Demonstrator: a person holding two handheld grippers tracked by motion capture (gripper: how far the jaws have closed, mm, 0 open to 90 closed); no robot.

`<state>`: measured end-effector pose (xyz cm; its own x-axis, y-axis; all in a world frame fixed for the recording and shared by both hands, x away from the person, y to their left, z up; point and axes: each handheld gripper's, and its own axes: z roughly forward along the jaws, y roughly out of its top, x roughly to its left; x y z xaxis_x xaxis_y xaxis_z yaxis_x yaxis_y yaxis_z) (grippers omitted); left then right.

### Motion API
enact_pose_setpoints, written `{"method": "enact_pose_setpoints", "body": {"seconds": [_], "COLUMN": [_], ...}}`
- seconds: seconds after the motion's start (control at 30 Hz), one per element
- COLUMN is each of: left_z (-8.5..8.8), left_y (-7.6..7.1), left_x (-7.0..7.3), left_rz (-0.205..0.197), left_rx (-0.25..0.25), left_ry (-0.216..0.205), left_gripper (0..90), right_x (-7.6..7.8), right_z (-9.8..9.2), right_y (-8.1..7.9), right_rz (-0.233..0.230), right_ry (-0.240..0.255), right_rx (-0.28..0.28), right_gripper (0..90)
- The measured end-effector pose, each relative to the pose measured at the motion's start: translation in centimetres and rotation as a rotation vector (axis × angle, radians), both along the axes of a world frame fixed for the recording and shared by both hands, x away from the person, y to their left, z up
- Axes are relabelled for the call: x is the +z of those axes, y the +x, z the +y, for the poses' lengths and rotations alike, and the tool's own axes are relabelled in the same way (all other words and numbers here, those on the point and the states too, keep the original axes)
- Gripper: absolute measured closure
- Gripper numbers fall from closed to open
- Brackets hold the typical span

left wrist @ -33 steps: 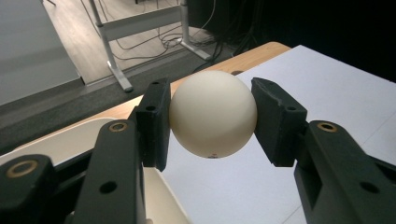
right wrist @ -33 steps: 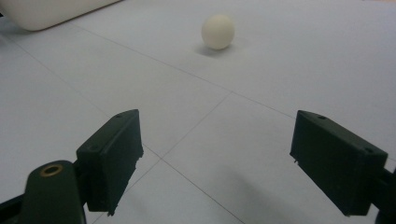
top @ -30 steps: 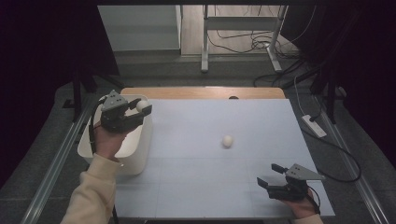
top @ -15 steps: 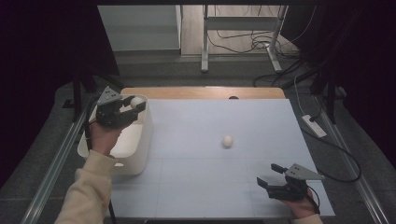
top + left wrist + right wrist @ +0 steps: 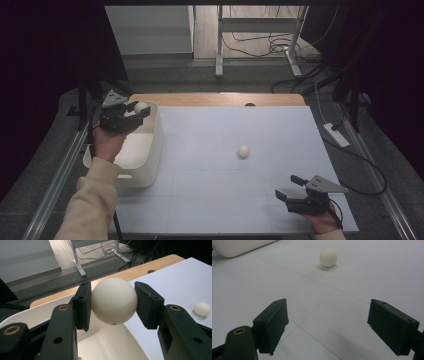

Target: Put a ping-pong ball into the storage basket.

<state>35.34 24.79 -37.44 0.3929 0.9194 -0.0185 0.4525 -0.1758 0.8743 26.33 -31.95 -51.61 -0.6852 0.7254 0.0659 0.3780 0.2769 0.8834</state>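
The cream ball (image 5: 113, 301) is smooth and glossy, with a tiny dark speck, perhaps a mark, near its underside. The left gripper (image 5: 131, 114) clamps it between both pads over the white tub (image 5: 150, 150), farther toward the tub's back edge than before. The right gripper (image 5: 328, 326) rests wide open, holding nothing; a second ball (image 5: 243, 150) lies on the table (image 5: 210, 200).

A cream long sleeve (image 5: 92, 200) covers the person's left forearm. Each hand carries a black two-jaw gripper, left (image 5: 131, 114) and right (image 5: 289, 189), with brass-ringed screw holes, topped by a grey three-cornered plate (image 5: 113, 98).
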Motion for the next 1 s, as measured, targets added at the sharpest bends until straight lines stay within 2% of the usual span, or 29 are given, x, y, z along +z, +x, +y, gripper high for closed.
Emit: {"method": "enact_pose_setpoints", "body": {"seconds": [0.4,0.87,1.0], "left_z": [1.3,2.4,2.8], "left_y": [1.2,2.6,2.8], "left_x": [-0.8,-1.5,-1.7], "left_rz": [0.044,0.094,0.103], "left_rx": [0.05,0.106,0.118], "left_ry": [-0.007,0.014,0.005], "left_gripper": [50.8,50.7,50.7], "right_x": [-0.1,-0.1,-0.1], "right_z": [0.0,0.0,0.0], "right_y": [0.0,0.1,0.1], "right_rz": [0.002,0.002,0.004], "right_ry": [-0.003,-0.004,-0.004], "right_rx": [-0.002,0.002,0.002], "right_gripper": [16.5,16.5,16.5]}}
